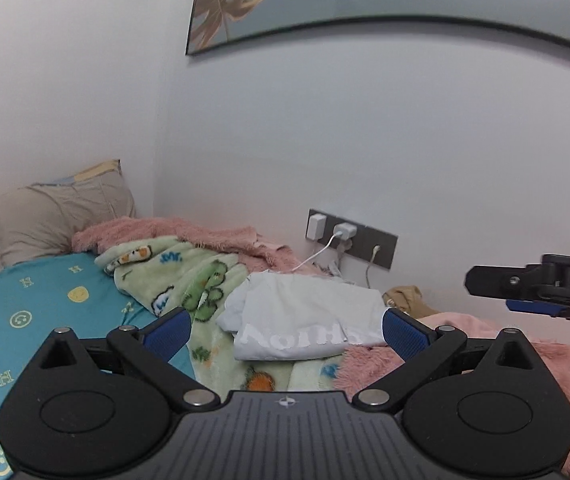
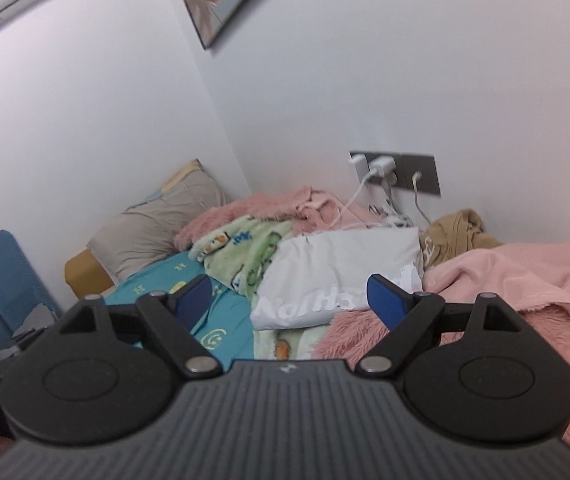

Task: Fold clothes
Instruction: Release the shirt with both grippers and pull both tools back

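A folded pale grey shirt (image 1: 305, 322) with white lettering lies on the bed, on top of a green cartoon blanket (image 1: 189, 276) and a pink fluffy blanket. The left wrist view has my left gripper (image 1: 283, 334) open, held back from the shirt with nothing between its blue pads. In that same view the right gripper (image 1: 501, 292) pokes in from the right edge, seen side-on. The right wrist view shows the same shirt (image 2: 337, 268) ahead of my right gripper (image 2: 289, 296), which stands open and empty. A crumpled tan garment (image 2: 457, 236) sits by the wall behind the shirt.
A teal smiley-print sheet (image 1: 25, 312) covers the bed's left side, with a beige pillow (image 1: 49, 220) at the head. A pink blanket (image 2: 525, 276) fills the right. Chargers and white cables hang from a wall socket panel (image 1: 353, 240). A blue folding chair (image 2: 1, 280) stands left.
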